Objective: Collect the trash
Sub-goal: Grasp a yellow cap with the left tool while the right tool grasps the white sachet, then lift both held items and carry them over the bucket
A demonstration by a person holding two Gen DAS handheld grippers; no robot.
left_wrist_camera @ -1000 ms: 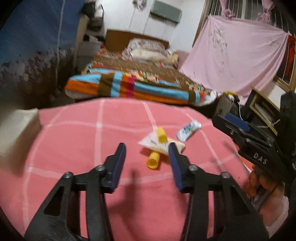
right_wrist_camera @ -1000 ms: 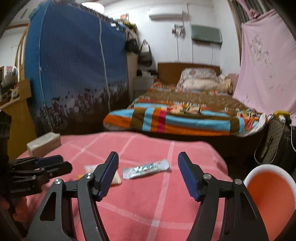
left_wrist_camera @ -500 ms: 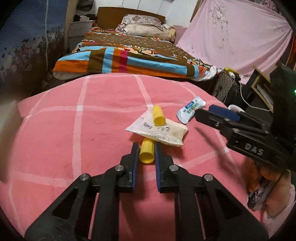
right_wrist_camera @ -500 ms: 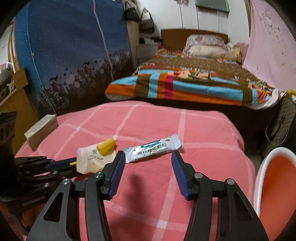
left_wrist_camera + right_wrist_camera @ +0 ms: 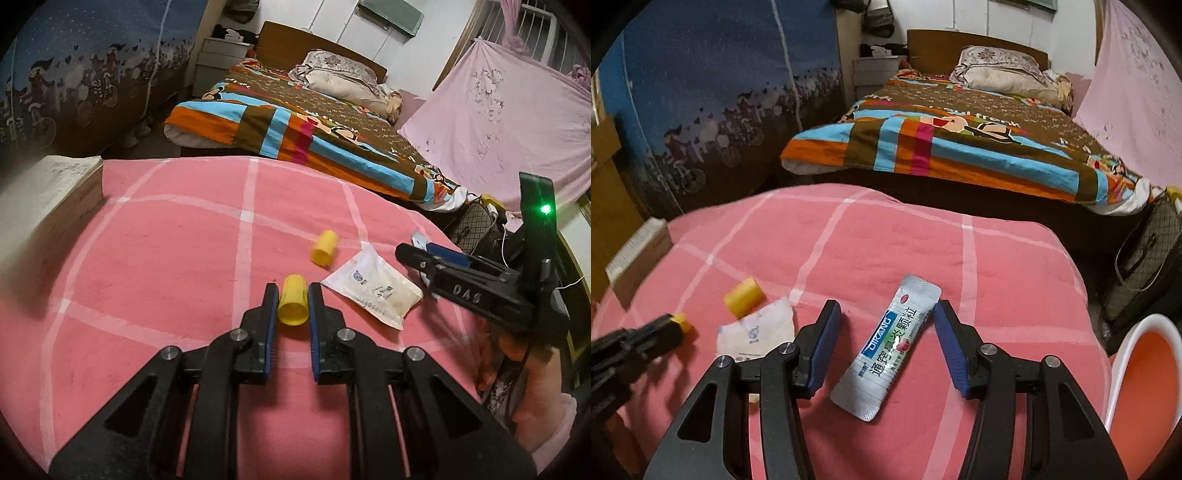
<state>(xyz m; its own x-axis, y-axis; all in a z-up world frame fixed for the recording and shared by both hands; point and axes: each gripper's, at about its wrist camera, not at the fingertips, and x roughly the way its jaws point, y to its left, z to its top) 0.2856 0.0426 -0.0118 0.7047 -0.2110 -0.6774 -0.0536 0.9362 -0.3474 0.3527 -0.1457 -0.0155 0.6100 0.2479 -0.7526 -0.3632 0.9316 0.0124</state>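
Left gripper (image 5: 291, 295) shut tight on a yellow cap (image 5: 293, 304), pads touching both its sides. Right gripper (image 5: 886, 332) wide open, holding nothing, one finger on each side of the silver packet (image 5: 892, 345). Packet flat on the pink blanket (image 5: 849, 240), long way pointing ahead along the fingers, so probably a squeeze across its thin side. Left of the packet: white pouch (image 5: 757, 332), another yellow cap (image 5: 744, 297). Right of it: orange bin (image 5: 1145, 365).

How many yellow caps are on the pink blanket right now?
2. One cap is clamped between the left gripper's fingers. The other cap lies loose farther ahead, just beyond the white packet. I see none hidden, though the packet could cover something small.
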